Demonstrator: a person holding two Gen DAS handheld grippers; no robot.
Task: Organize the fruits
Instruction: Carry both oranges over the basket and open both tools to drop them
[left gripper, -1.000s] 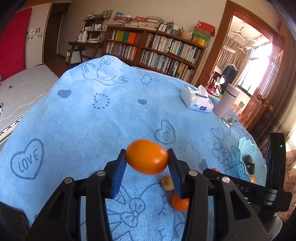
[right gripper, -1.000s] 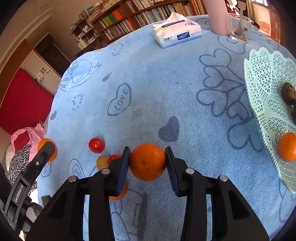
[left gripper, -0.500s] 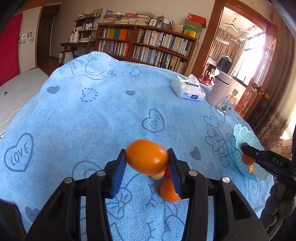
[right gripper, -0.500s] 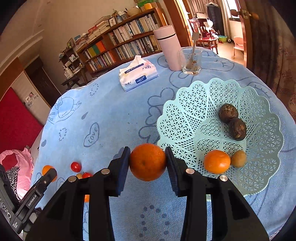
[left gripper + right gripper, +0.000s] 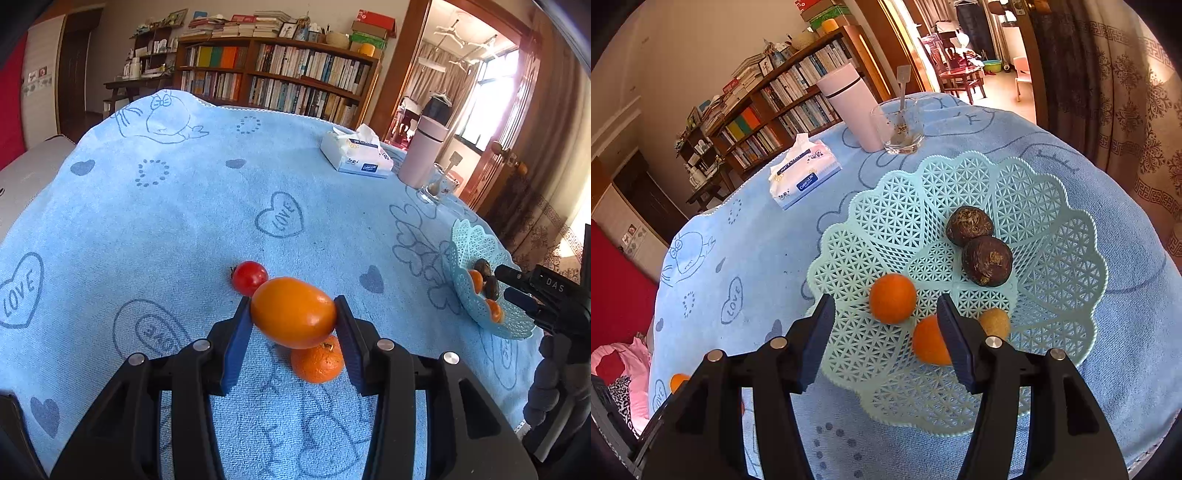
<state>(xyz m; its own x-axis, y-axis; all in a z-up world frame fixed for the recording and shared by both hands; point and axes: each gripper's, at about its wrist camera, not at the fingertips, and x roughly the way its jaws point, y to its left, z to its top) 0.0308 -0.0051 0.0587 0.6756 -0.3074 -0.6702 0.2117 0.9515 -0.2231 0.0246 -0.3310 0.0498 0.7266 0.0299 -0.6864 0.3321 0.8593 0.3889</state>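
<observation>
Left hand-held gripper (image 5: 293, 319) clamps an orange fruit (image 5: 293, 313) above the counter's blue cloth (image 5: 184, 221), beside a cherry tomato (image 5: 249, 277) and tangerine (image 5: 317, 362); right hand-held gripper (image 5: 886, 326), jaws wide and empty, hovers over the basket's near rim (image 5: 923, 424), two oranges (image 5: 892, 298) lying inside.

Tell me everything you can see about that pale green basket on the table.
The basket is a shallow, mint-green plastic dish with a lattice of small holes and a scalloped rim. It sits flat on the blue cloth. Inside lie two oranges, two dark brown round fruits touching each other, and a small tan fruit. The open right gripper hovers over its near side.
</observation>
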